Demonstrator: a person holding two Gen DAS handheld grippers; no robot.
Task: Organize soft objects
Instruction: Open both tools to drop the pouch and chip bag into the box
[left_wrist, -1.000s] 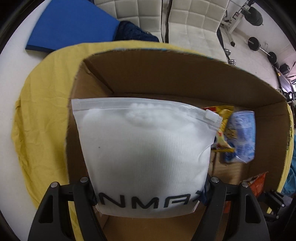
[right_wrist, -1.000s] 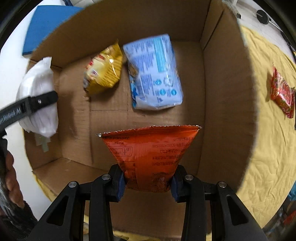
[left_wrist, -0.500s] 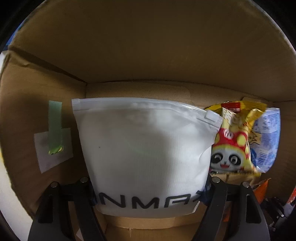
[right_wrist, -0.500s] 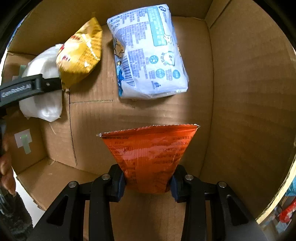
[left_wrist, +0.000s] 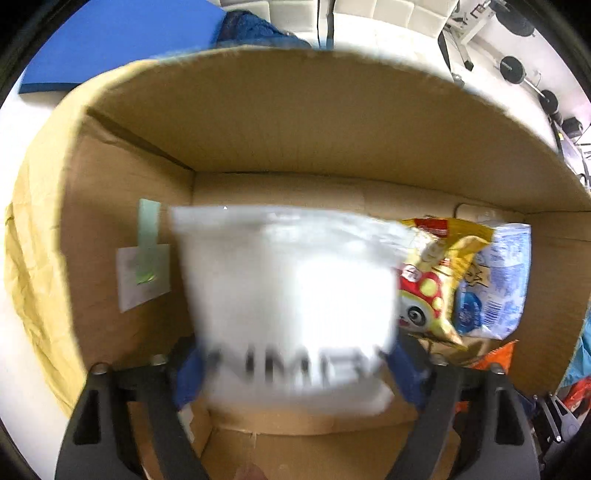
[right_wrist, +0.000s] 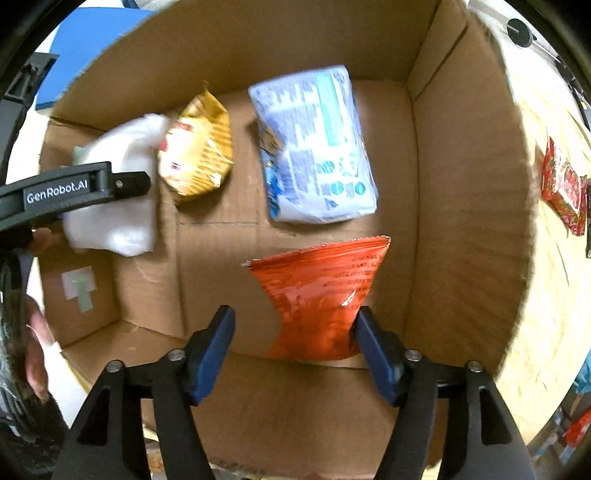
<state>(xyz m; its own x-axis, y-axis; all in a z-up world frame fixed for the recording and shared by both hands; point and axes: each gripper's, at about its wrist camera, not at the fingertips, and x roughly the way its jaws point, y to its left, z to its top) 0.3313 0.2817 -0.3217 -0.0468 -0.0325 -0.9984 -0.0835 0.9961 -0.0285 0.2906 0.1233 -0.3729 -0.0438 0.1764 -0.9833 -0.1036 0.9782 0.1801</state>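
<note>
My left gripper (left_wrist: 295, 373) points down into the cardboard box (left_wrist: 314, 122). Its jaws are opening, and the white zip pouch (left_wrist: 291, 295), blurred, hangs loose between the blue pads. My right gripper (right_wrist: 293, 354) is also opening over the box floor. The orange snack bag (right_wrist: 321, 295) leans on the right pad, with a wide gap to the left one. A yellow snack bag (right_wrist: 197, 155) and a blue-white pack (right_wrist: 314, 147) lie on the floor at the back. One left finger (right_wrist: 74, 188) crosses the white pouch (right_wrist: 118, 221).
The box wall (right_wrist: 461, 221) stands high all around. A yellow cloth (right_wrist: 546, 295) lies under the box, with a red packet (right_wrist: 563, 188) on it to the right. A blue mat (left_wrist: 110, 40) lies behind the box. A person's hand (right_wrist: 35, 354) shows at the left edge.
Both grippers went down into the box, then both jaws spread. The orange bag came free of the left pad and tilted right. The white pouch slipped loose and blurred.
</note>
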